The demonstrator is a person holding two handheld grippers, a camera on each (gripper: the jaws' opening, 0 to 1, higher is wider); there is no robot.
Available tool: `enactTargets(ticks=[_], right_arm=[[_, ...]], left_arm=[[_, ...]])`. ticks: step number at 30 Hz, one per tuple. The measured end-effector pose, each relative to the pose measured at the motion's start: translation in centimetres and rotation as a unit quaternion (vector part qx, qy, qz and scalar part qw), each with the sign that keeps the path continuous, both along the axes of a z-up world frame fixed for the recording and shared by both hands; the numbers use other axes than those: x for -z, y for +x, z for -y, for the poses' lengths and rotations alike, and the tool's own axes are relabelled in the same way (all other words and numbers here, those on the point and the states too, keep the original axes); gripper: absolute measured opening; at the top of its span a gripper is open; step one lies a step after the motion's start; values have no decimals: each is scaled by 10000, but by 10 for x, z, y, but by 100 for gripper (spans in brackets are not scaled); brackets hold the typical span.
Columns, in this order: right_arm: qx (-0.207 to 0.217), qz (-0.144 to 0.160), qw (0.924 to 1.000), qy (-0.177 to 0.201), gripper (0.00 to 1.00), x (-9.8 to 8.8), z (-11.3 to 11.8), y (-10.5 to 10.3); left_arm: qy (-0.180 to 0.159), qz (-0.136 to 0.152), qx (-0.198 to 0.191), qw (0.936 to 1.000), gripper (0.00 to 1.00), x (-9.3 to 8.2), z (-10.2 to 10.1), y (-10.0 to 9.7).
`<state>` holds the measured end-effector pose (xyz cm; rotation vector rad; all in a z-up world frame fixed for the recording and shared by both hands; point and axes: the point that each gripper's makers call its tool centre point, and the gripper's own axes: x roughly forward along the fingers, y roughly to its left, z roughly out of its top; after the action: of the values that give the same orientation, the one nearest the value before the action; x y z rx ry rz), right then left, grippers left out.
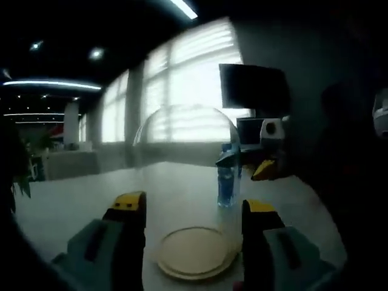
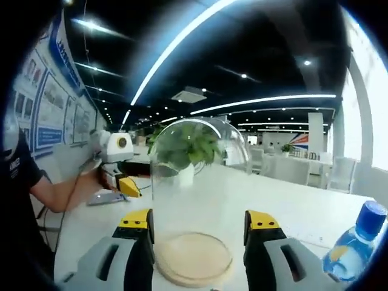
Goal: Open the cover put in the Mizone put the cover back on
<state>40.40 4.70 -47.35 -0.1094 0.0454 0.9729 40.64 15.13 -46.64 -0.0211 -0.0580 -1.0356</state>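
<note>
A clear glass dome cover (image 1: pixel 185 157) stands on a round wooden base (image 1: pixel 195 251) on the white table. My left gripper (image 1: pixel 195 203) is open in front of it, its yellow-tipped jaws framing the dome without touching it. Behind the dome to the right stands the blue Mizone bottle (image 1: pixel 227 182), upright. In the right gripper view the same dome (image 2: pixel 199 176) and base (image 2: pixel 194 257) lie ahead of my open right gripper (image 2: pixel 199 217). There the Mizone bottle (image 2: pixel 354 248) is at the lower right. Each gripper appears in the other's view: right gripper (image 1: pixel 267 162), left gripper (image 2: pixel 121 179).
A potted green plant (image 2: pixel 185 151) stands behind the dome. A dark monitor (image 1: pixel 251 88) is by the bright windows. A person's arm (image 2: pixel 63 194) holds the left gripper at the table's left side. White tabletop (image 2: pixel 291 206) spreads around the base.
</note>
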Motion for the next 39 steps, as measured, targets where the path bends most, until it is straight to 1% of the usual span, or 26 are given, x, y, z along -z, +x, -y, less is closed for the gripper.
enactTargets(ticks=[2,7,9,12,14,18,20,24,26,27,28,31,33,34,37,38,39], right_arm=[[-23,-1,10000,-5,52,0,0,2],[-230,-193,9995,-130,52,-2,-1,10],[-292,-154,9992,-211,52,-5,-2,13],[-346,-89,9990,-253,52,-11,-2,18],[-423,-89,9987,-266,54,-13,-3,19],[-551,-127,9979,-329,56,-11,-5,22],[-612,-143,9974,-361,57,-9,-6,23],[-644,-215,9968,-424,64,-4,-7,27],[-693,-255,9964,-415,66,-2,-8,31],[-747,-254,9960,-416,66,-2,-9,31],[-802,-214,9957,-407,67,-3,-10,32],[-970,-217,9943,-384,67,-5,-14,32],[-1057,-226,9934,-393,67,-5,-17,32],[-1101,-234,9929,-396,67,-5,-19,32],[-1213,-243,9917,-358,68,-3,-22,32],[-1261,-255,9911,-341,68,-2,-24,32],[-1289,-274,9906,-365,69,-1,-25,32]], left_arm=[[-16,-32,26,10000,60,-1,-1,2],[-40,-19,114,9999,55,-6,-4,7],[-15,-65,110,9999,54,-6,-3,11],[-8,-141,96,9999,54,-4,-1,14],[41,-74,82,9999,54,-3,-1,15],[22,-66,121,9999,54,-5,-2,16],[130,129,126,9998,54,-8,-2,15],[149,165,188,9996,54,-13,-3,15],[85,58,296,9995,54,-16,-5,16],[28,-81,364,9993,55,-18,-4,17],[57,-162,388,9991,55,-19,-5,18],[128,-291,482,9983,57,-21,-3,20],[216,-327,580,9975,60,-21,-1,20],[288,-298,613,9973,60,-20,-1,21],[348,-206,671,9969,61,-19,1,21],[315,-198,679,9970,61,-19,0,23],[208,-235,703,9970,61,-20,1,24]])
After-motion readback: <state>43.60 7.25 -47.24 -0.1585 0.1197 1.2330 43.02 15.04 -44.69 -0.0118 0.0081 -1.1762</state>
